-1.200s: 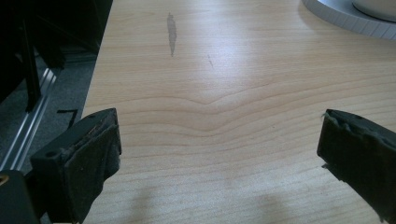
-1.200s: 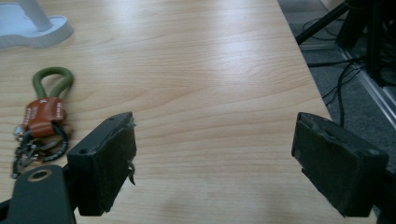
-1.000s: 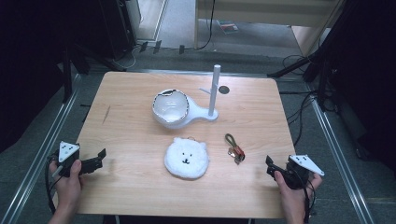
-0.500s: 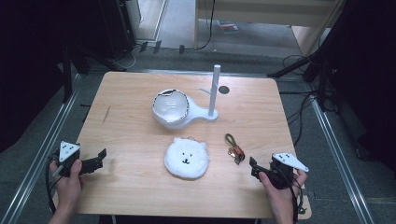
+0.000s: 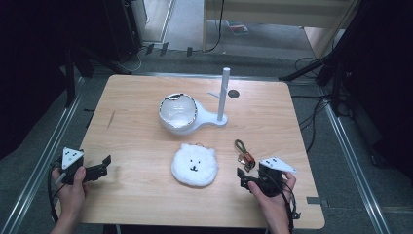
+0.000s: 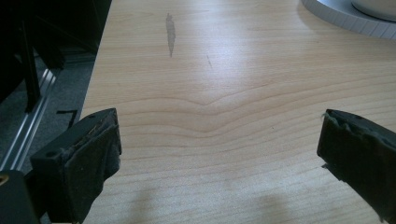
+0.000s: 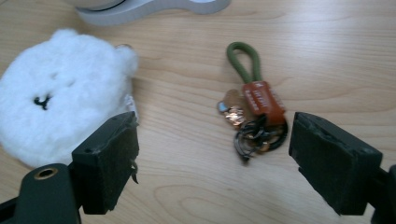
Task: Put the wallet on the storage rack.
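Item: my right gripper (image 7: 212,158), fingers wide and empty, sat near the keychain (image 7: 254,116) on the table (image 7: 327,56); left gripper (image 6: 219,158) fingers wide too.

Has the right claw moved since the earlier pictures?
Yes. The right claw has come in from the table's right edge toward the keychain, open.

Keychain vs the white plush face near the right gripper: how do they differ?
The keychain is a thin green loop with a brown tab and dark metal rings; the plush face is a wide, fluffy white round with a stitched mouth. The keychain lies ahead between the right gripper's open jaws; the plush sits beside one jaw. Both lie flat on the wooden table, untouched.
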The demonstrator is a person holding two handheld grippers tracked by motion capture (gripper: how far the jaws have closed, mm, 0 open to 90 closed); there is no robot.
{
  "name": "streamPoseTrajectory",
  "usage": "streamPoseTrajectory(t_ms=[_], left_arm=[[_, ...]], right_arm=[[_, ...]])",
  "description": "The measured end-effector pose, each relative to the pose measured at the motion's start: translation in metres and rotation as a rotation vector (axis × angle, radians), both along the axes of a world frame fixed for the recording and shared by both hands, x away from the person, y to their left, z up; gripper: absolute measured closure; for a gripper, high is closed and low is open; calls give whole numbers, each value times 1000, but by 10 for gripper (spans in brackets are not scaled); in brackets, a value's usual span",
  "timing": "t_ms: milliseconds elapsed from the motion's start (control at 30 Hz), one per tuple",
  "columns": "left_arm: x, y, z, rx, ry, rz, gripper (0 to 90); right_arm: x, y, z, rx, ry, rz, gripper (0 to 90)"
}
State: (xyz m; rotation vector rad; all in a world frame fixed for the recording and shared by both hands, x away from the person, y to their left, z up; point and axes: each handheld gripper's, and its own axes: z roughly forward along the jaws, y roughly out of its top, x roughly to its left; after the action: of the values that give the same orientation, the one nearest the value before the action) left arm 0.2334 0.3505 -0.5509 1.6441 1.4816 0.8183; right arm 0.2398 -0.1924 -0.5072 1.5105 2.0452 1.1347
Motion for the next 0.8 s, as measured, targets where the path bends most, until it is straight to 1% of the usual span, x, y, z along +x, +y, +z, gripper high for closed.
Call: streamPoseTrajectory(t_ms=[67, 100, 133, 200, 300, 333, 400, 467, 500, 533, 633, 667, 800], left_arm=[[0, 0, 0, -1, 0, 0, 4], [0, 0, 0, -1, 1, -1, 4], [0, 0, 0, 1, 0, -1, 4], [0, 0, 0, 1, 0, -1, 4], [0, 0, 0, 1, 0, -1, 4], [0, 0, 0, 1, 0, -1, 4], [0, 0, 0, 2, 0, 0, 4], [0, 0, 0, 1, 0, 0, 4], [0, 0, 0, 3, 1, -1, 4], [0, 0, 0, 3, 1, -1, 4], [0, -1, 0, 3, 0, 0, 4], [0, -1, 0, 3, 0, 0, 4], [0, -1, 0, 4, 1, 0, 4]], right_arm=[[0, 7, -1, 4, 11, 15, 162], [0, 7, -1, 4, 11, 15, 162], [1, 13, -3, 11, 21, 32, 162], [2, 20, -5, 19, 33, 52, 162], [4, 31, -8, 15, 47, 79, 162], [4, 31, -8, 15, 47, 79, 162], [6, 42, -12, 17, 65, 104, 162], [7, 48, -14, 21, 73, 122, 162], [7, 48, -14, 21, 73, 122, 162], [8, 53, -16, 19, 82, 130, 162], [9, 57, -18, 21, 88, 137, 162], [11, 61, -20, 21, 92, 142, 161], [14, 69, -22, 22, 100, 151, 158]])
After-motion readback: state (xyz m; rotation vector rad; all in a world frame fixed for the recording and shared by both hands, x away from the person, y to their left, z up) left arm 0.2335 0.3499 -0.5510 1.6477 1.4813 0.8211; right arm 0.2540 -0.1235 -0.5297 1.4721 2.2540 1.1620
